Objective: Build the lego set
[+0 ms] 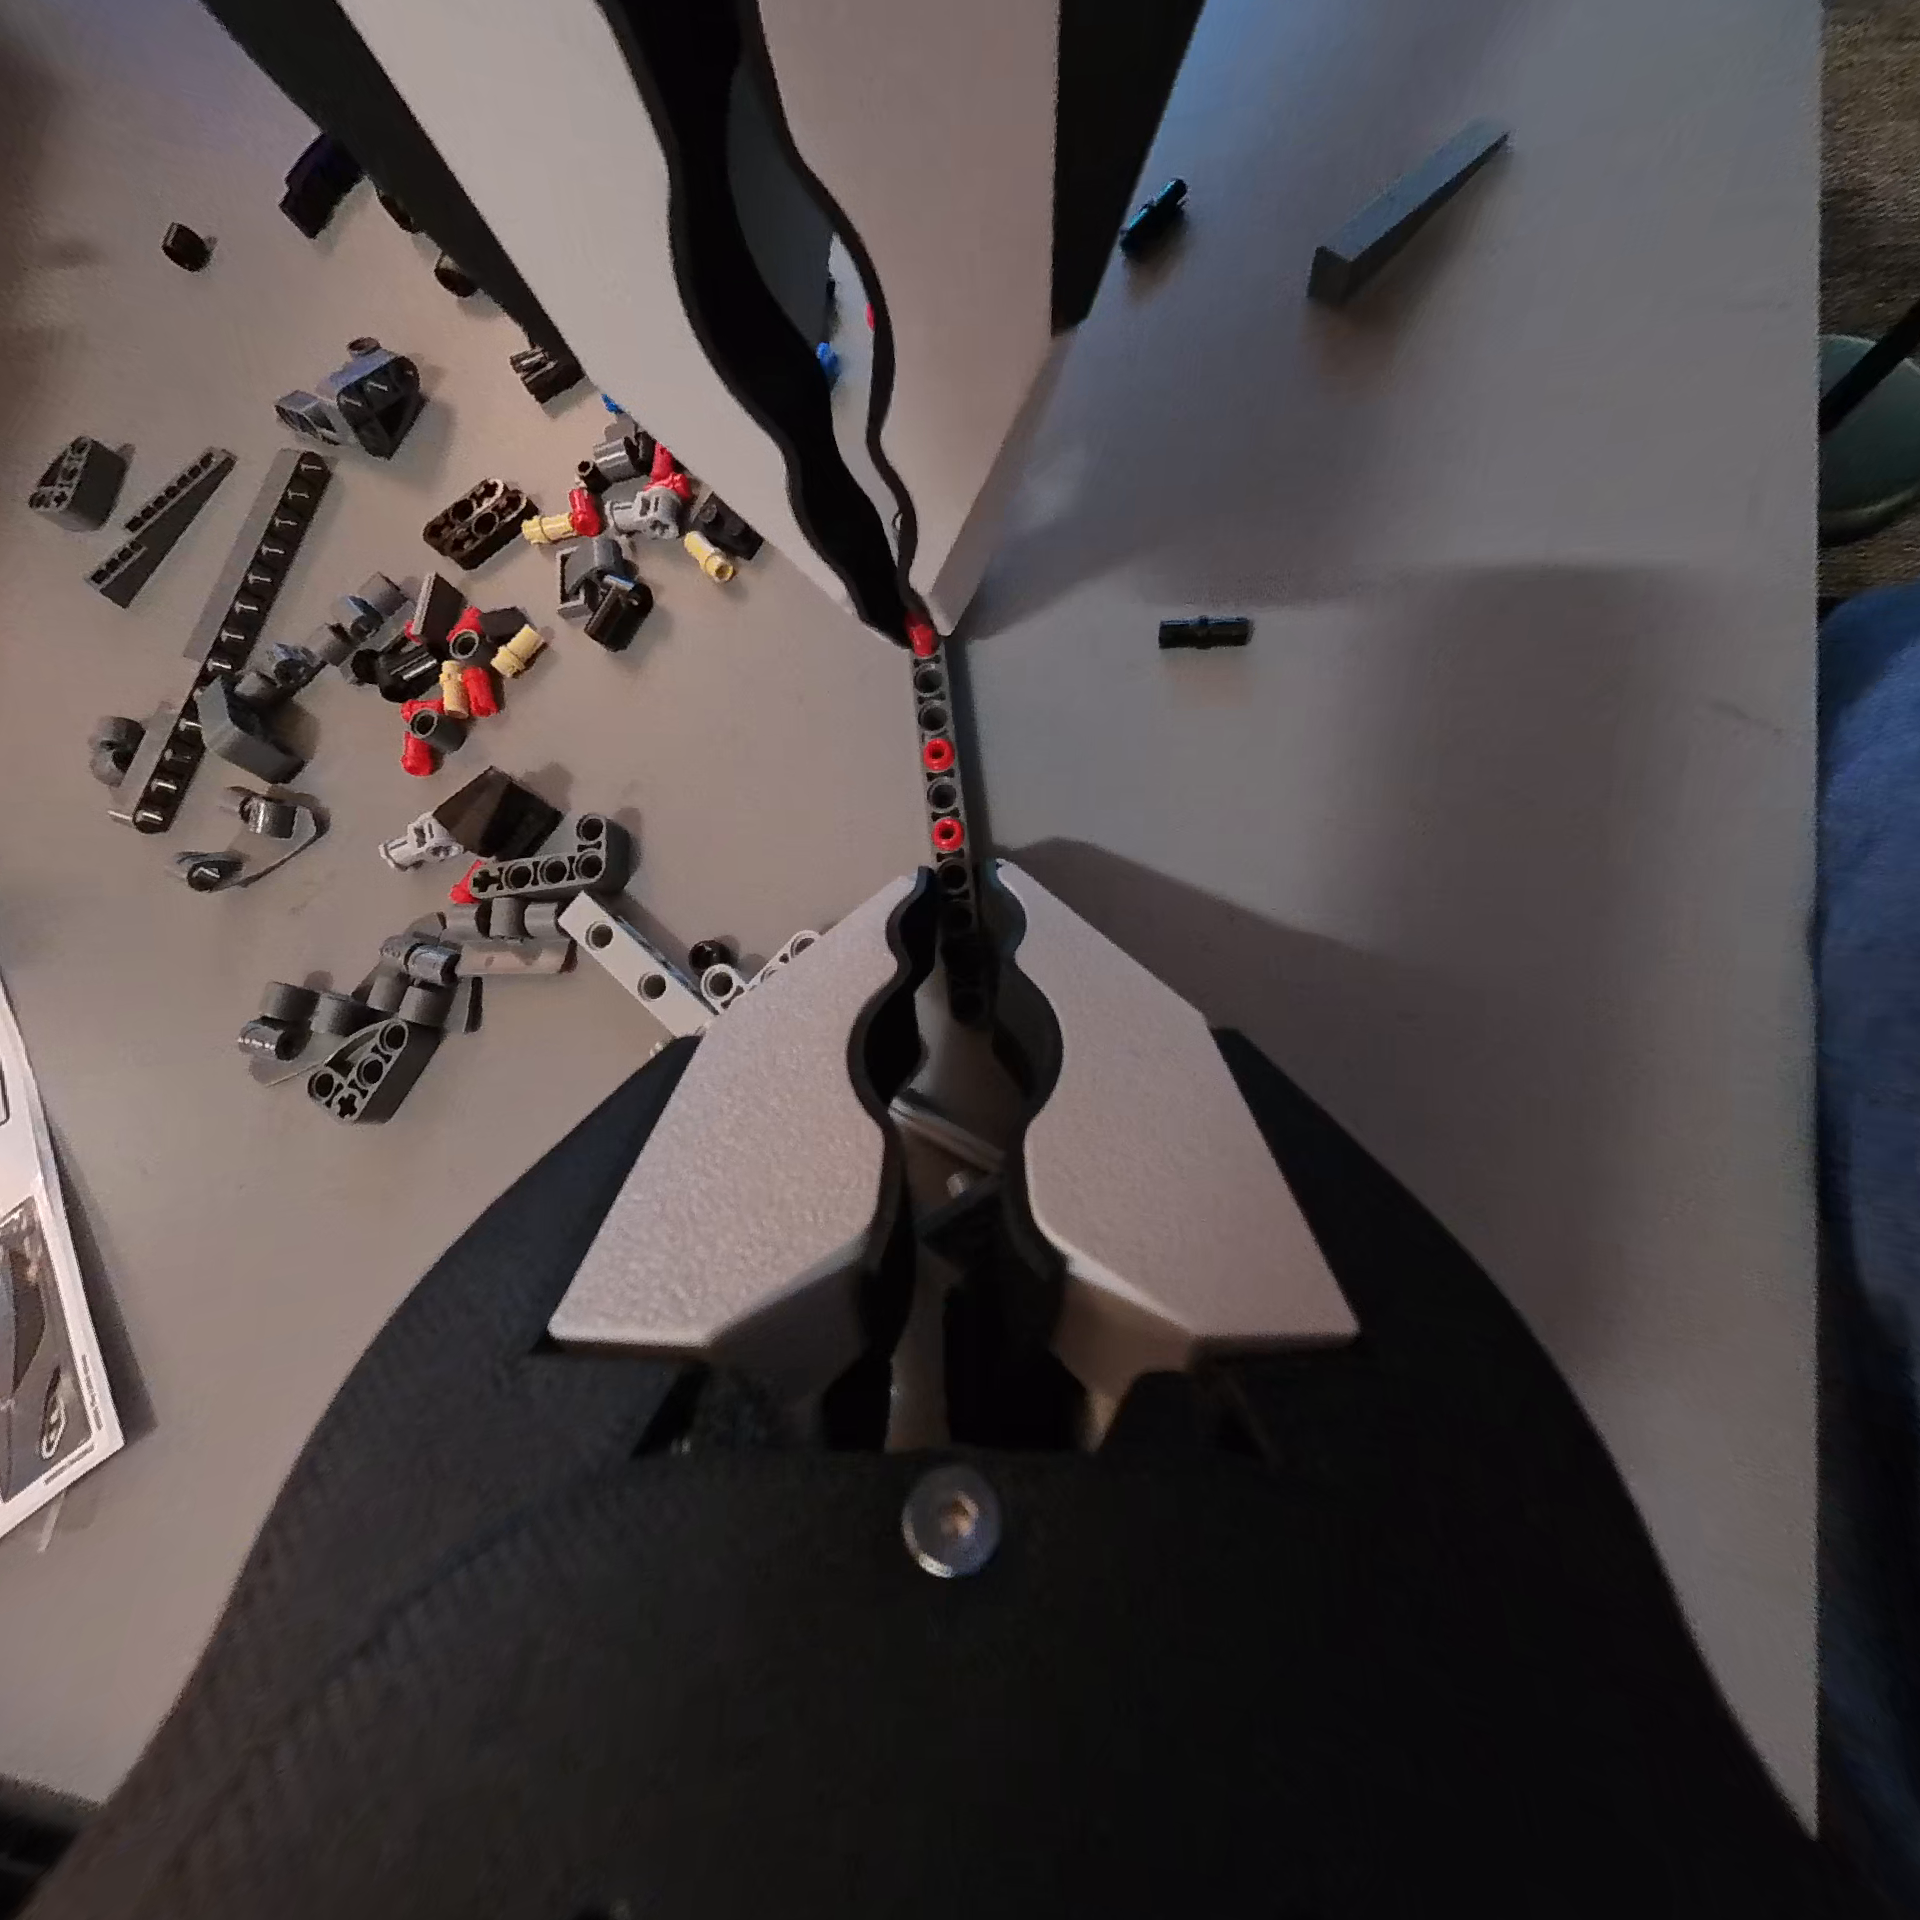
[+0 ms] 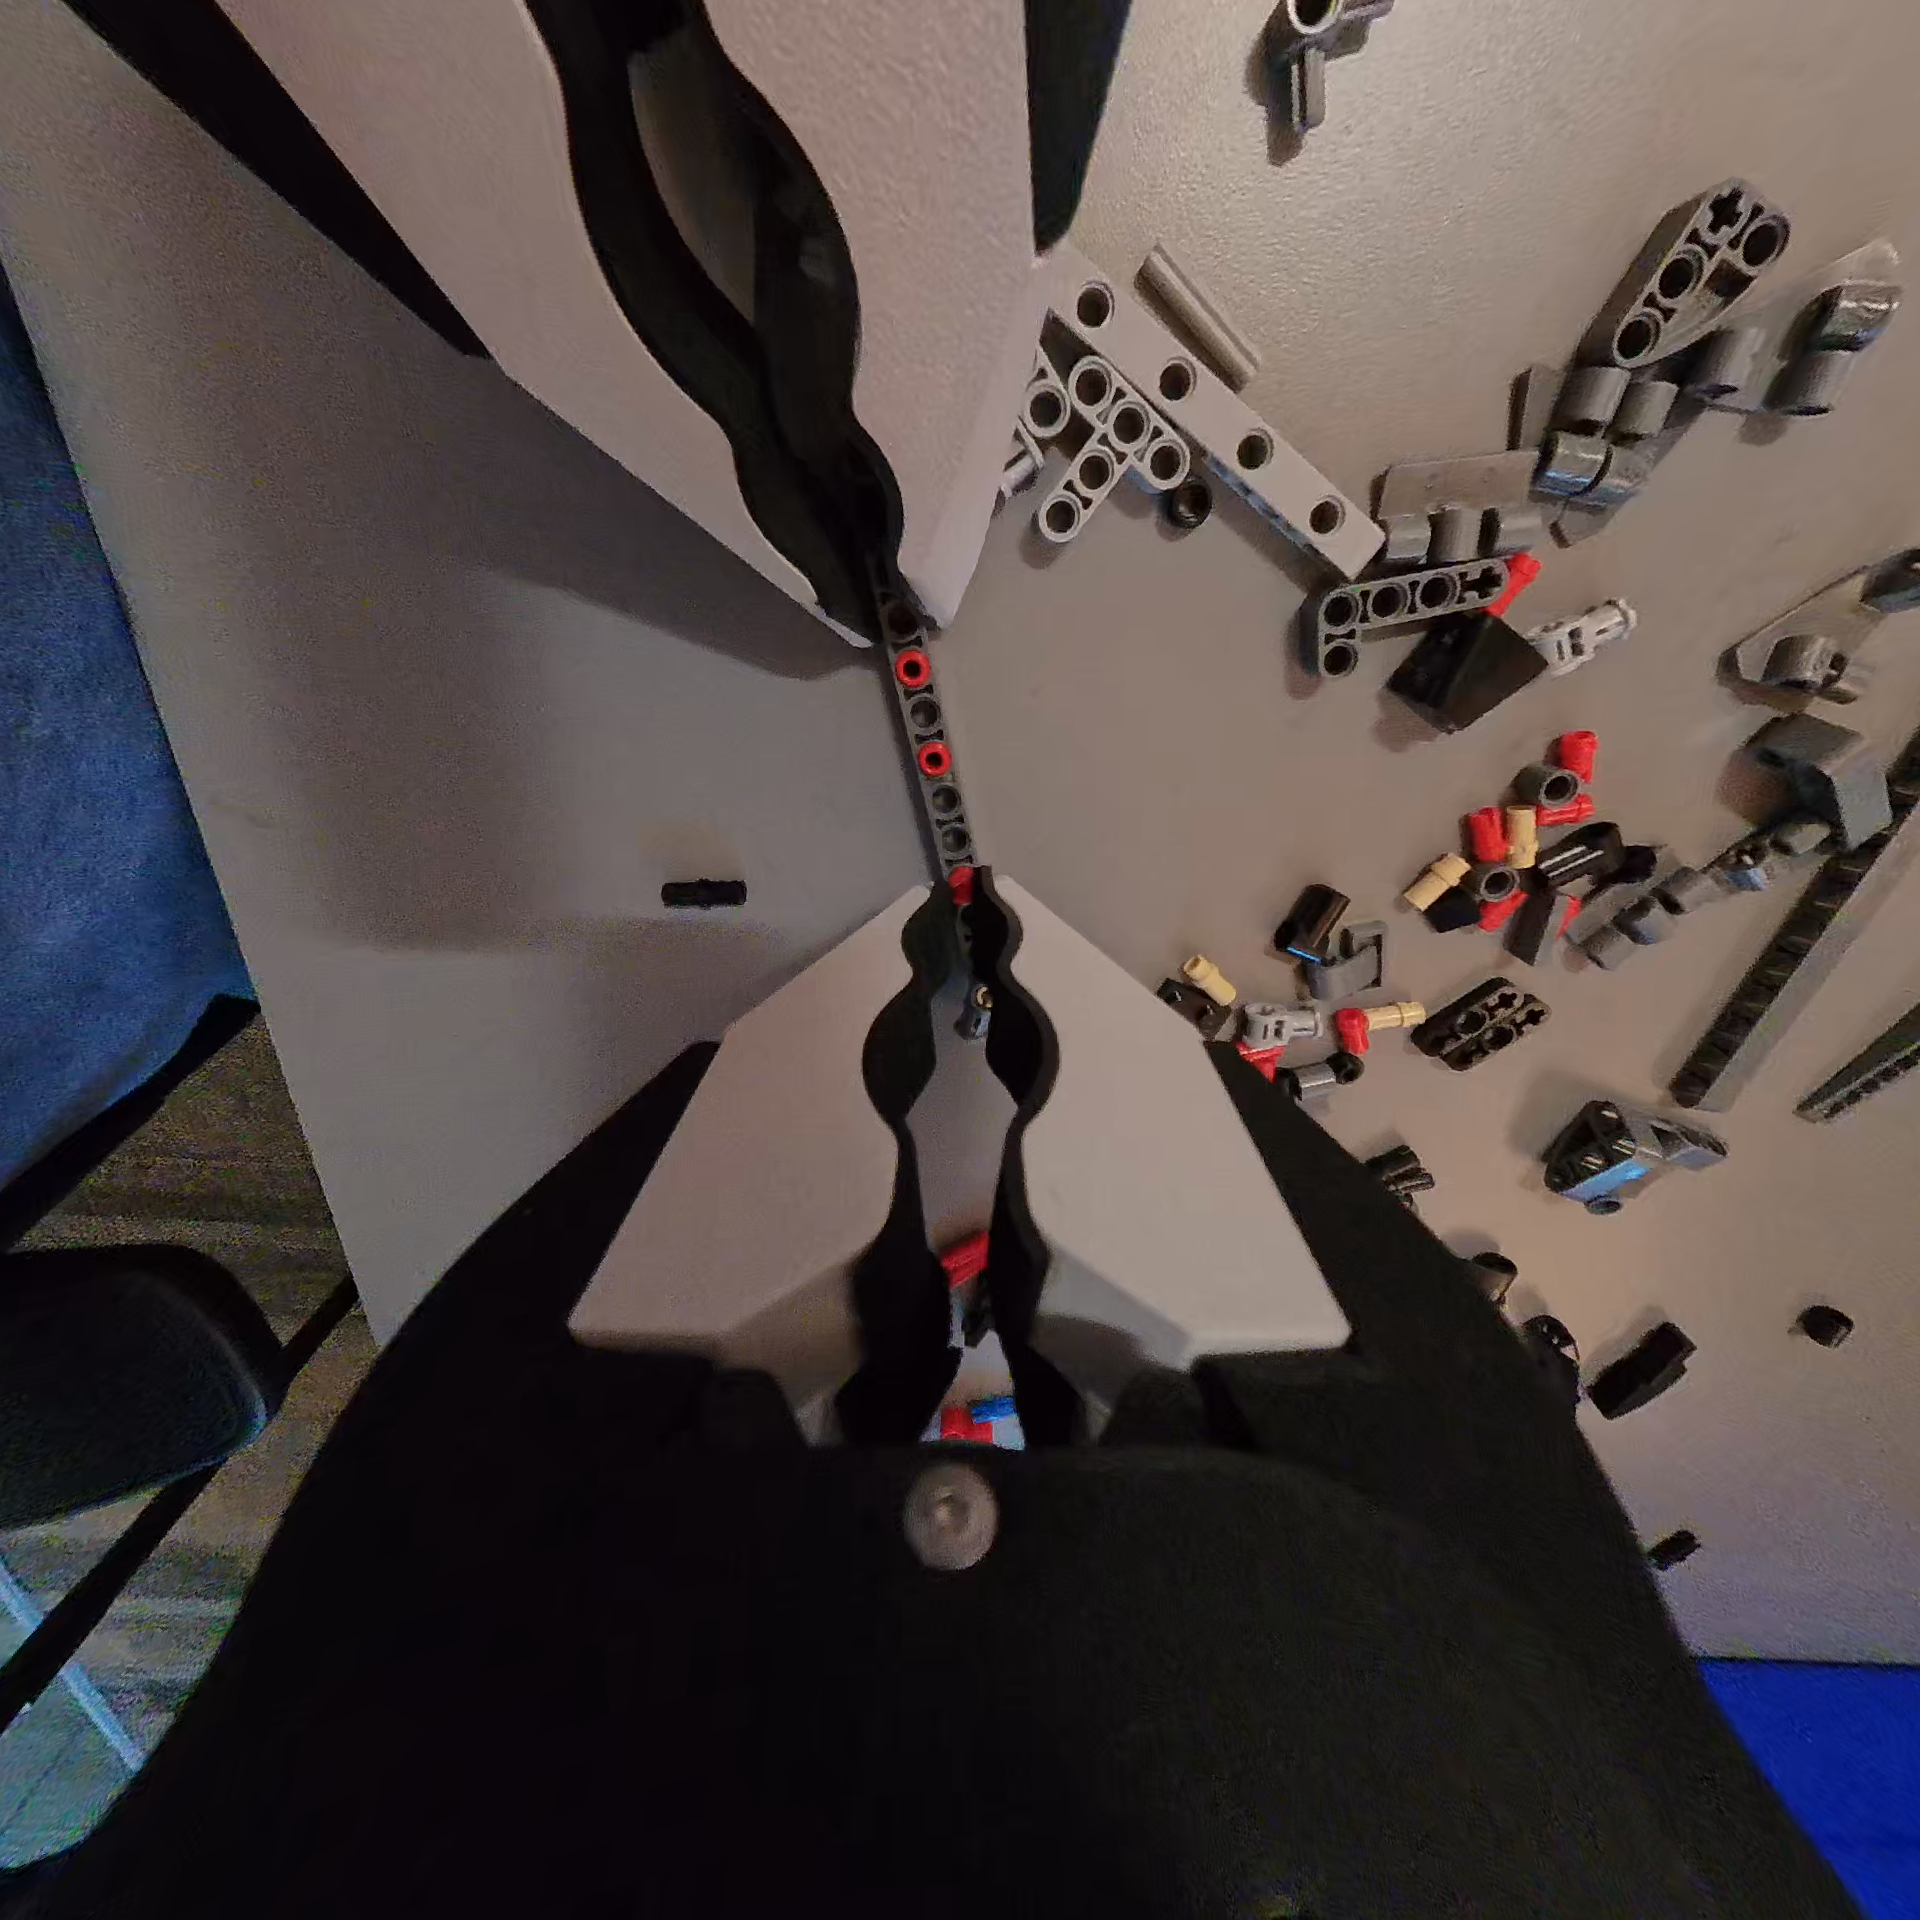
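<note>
A dark grey Technic beam (image 1: pixel 932 717) with a row of holes is held above the grey table (image 1: pixel 1351 727) by both grippers, one at each end. Two red pins (image 1: pixel 938 752) sit in its middle holes. My left gripper (image 1: pixel 956 899) is shut on the near end in the left wrist view. My right gripper (image 1: pixel 920 623) comes in from the top and is shut on the far end, where a third red pin shows. In the right wrist view the beam (image 2: pixel 923 717) runs from my right gripper (image 2: pixel 966 883) up to my left gripper (image 2: pixel 894 613).
Several loose grey, black, red and tan pieces (image 1: pixel 416 675) lie left of the beam, on the right in the right wrist view (image 2: pixel 1507 862). A black pin (image 1: pixel 1205 631) and a dark wedge (image 1: pixel 1403 218) lie on the other side. A booklet (image 1: pixel 42 1299) lies at far left. The table edge (image 1: pixel 1818 831) is at right. Across from one pair of fingers to the other is roughly 5 cm.
</note>
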The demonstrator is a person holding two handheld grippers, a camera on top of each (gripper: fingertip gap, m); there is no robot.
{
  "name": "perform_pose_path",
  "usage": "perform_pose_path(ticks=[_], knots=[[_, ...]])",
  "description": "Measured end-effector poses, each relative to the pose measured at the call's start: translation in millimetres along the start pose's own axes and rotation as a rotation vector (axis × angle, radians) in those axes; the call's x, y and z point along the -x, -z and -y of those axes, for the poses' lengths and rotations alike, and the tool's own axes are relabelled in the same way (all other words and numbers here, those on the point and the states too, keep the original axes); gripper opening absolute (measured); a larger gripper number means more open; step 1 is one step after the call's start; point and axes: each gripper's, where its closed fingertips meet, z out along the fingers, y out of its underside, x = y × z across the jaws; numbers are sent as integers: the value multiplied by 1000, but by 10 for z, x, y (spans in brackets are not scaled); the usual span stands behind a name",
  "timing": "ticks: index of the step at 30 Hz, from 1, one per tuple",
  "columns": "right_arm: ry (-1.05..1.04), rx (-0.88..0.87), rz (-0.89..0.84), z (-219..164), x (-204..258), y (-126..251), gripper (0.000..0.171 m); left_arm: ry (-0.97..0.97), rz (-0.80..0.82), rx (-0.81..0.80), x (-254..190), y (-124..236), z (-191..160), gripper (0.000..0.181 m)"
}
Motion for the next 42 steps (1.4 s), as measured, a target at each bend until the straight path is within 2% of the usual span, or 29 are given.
perform_pose_path(ticks=[16,21,29,42], knots=[[-14,89,107,31,12,-38,1,6,-4,-3,1,-2,0,6],[-39,-26,112,26,14,-29,1,8,-2,-3,2,-4,-1,6],[-117,-329,152,21,26,1,1,12,-3,-6,5,-7,4,6],[-118,-517,102,9,29,17,1,17,-2,-6,7,-15,10,6]])
